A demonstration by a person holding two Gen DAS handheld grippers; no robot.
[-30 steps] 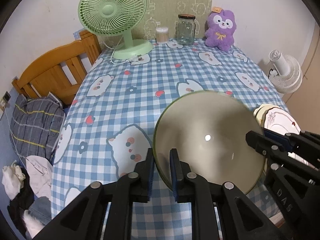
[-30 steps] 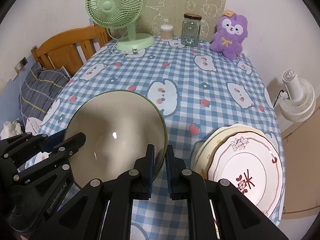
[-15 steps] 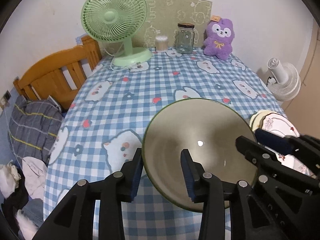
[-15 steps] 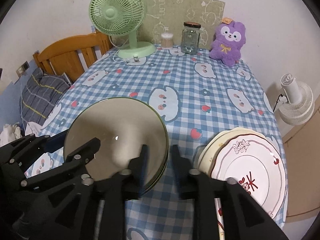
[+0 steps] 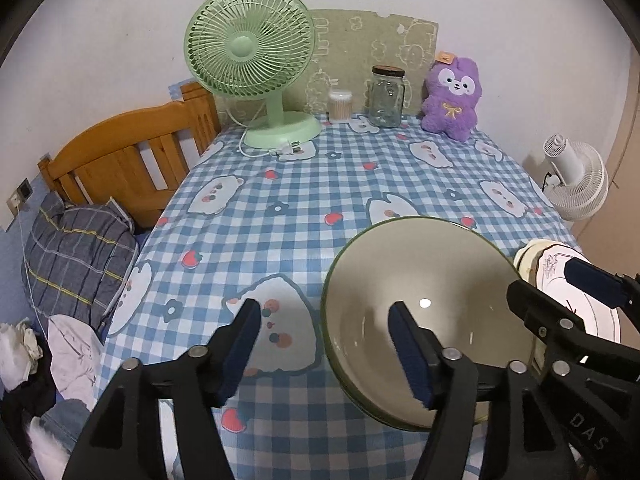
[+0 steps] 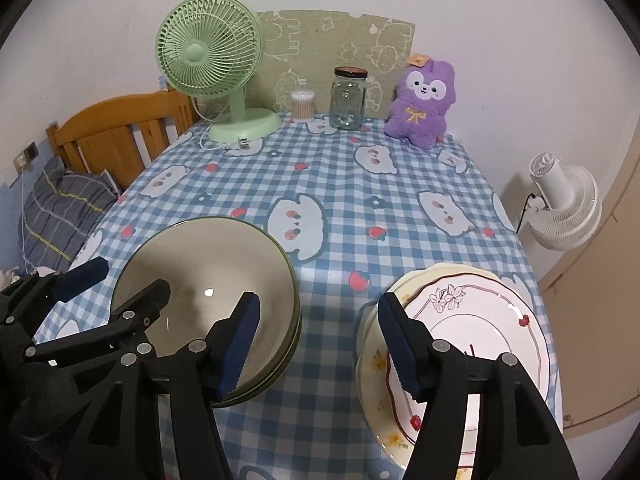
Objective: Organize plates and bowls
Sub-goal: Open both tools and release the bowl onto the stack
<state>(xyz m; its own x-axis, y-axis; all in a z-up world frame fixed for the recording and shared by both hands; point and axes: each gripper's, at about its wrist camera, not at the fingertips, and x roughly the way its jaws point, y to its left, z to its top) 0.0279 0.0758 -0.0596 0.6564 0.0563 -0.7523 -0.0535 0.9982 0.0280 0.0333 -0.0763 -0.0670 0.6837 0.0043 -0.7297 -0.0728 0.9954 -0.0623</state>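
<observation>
The beige bowl (image 5: 424, 292) with the green rim sits on the checked cloth of the bench (image 5: 320, 184), at its near edge; in the right wrist view it lies on top of at least one other bowl of the same kind. Just right of it, apart from it, is a stack of plates (image 6: 472, 320), the top one white with red trim and a flower.

The left tool (image 5: 324, 344) has just been opening and now stands released: its left pad is over the cloth, its right pad over the bowl's hollow, the near-left rim between them but not pressed. The right tool (image 6: 316, 340) has likewise just been opening and is released, one pad over the bowl's right side, the other over the left edge of the plates, bare cloth between.

At the far edge stand a green fan (image 5: 256, 68), a small cotton-swab tub (image 5: 340, 106), a glass jar (image 5: 386, 96) and a purple plush toy (image 5: 452, 100). A wooden bed frame (image 5: 128, 160) lies to the left, a white fan (image 6: 564, 204) to the right.
</observation>
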